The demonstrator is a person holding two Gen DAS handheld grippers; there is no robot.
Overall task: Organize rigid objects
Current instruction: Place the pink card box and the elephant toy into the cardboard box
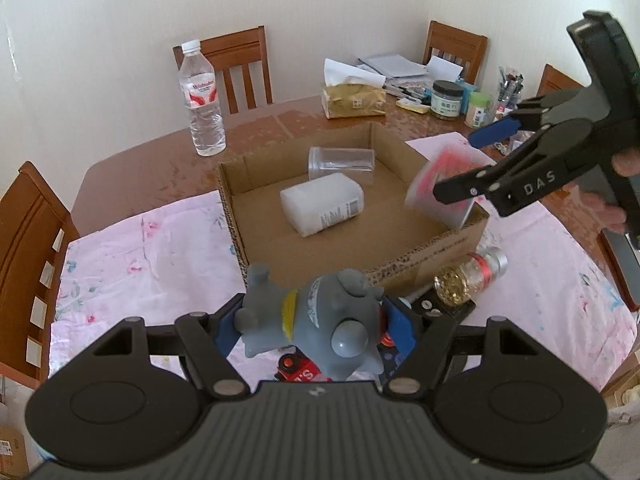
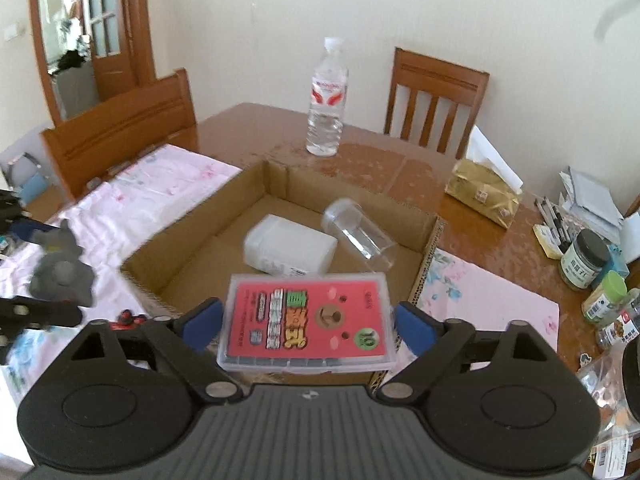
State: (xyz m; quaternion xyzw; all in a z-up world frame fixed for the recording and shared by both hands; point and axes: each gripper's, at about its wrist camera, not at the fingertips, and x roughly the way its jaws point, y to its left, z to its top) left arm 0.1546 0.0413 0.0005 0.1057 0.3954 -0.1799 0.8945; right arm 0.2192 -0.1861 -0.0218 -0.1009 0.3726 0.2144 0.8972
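An open cardboard box [image 1: 436,246] [image 2: 430,236] sits on the table. Inside lie a white plastic bottle [image 1: 322,203] [image 2: 290,250] and a clear plastic cup [image 1: 341,159] [image 2: 358,234], both on their sides. My left gripper [image 1: 316,320] is shut on a grey toy figure [image 1: 320,316] and holds it just before the box's near wall; the toy also shows in the right wrist view [image 2: 60,272]. My right gripper [image 2: 308,320] is shut on a clear case with a red card [image 2: 306,320] and holds it over the box's right edge; the case looks blurred in the left wrist view [image 1: 440,182].
A glitter jar [image 1: 470,276] lies beside the box. A red toy [image 1: 298,368] lies under my left gripper. A water bottle [image 1: 202,100] [image 2: 326,100], tissue pack [image 1: 354,100] [image 2: 484,192], jars [image 2: 584,260] and papers stand at the table's back. Chairs surround the table.
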